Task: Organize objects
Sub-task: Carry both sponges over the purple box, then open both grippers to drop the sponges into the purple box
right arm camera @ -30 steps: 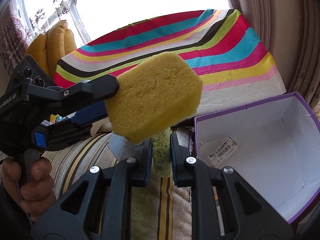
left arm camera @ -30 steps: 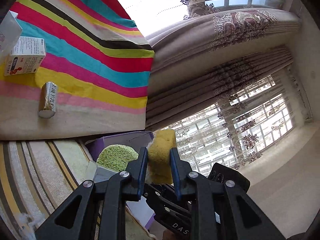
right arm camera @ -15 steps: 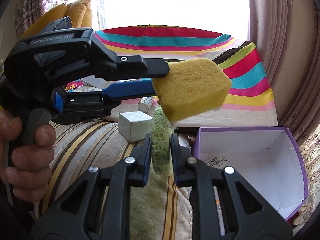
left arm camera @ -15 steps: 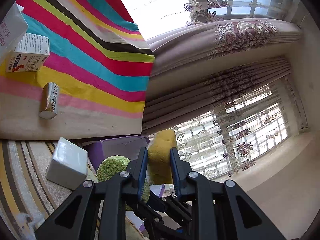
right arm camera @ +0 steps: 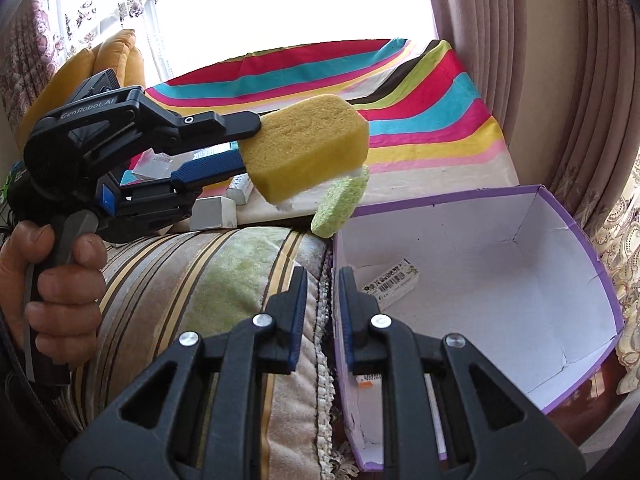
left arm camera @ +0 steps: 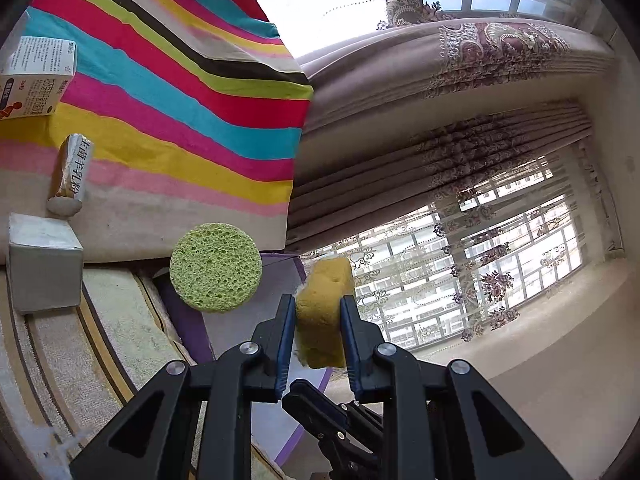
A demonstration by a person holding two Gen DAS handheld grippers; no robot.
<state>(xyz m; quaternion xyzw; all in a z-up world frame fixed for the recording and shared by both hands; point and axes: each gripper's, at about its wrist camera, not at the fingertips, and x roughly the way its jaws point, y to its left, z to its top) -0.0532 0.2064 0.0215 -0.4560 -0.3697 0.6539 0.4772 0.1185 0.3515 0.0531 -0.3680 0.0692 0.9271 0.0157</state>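
My left gripper (left arm camera: pixel 316 300) is shut on a yellow sponge (left arm camera: pixel 322 312), held in the air; the right wrist view shows that gripper (right arm camera: pixel 250 146) and sponge (right arm camera: pixel 308 144) above the couch edge, with a hand (right arm camera: pixel 60 280) on the handle. A round green sponge (left arm camera: pixel 215 267) is loose in mid-air, touching neither gripper. It hangs (right arm camera: pixel 340 204) just over the near-left rim of the open purple box (right arm camera: pixel 440 196). My right gripper (right arm camera: pixel 323 276) sits lower, over the box's left wall, open by a narrow gap with nothing between its fingers.
A striped cloth (left arm camera: pixel 180 100) covers the table behind, carrying a small carton (left arm camera: pixel 34 80), a wrapped roll (left arm camera: pixel 70 176) and a grey cube box (left arm camera: pixel 42 264). A striped couch cushion (right arm camera: pixel 200 280) lies left of the box. A labelled card (right arm camera: pixel 390 284) lies inside it. Curtains hang at right.
The green sponge has left my right gripper and now floats ahead near the box rim. The left gripper with the yellow sponge has shifted up and toward the box.
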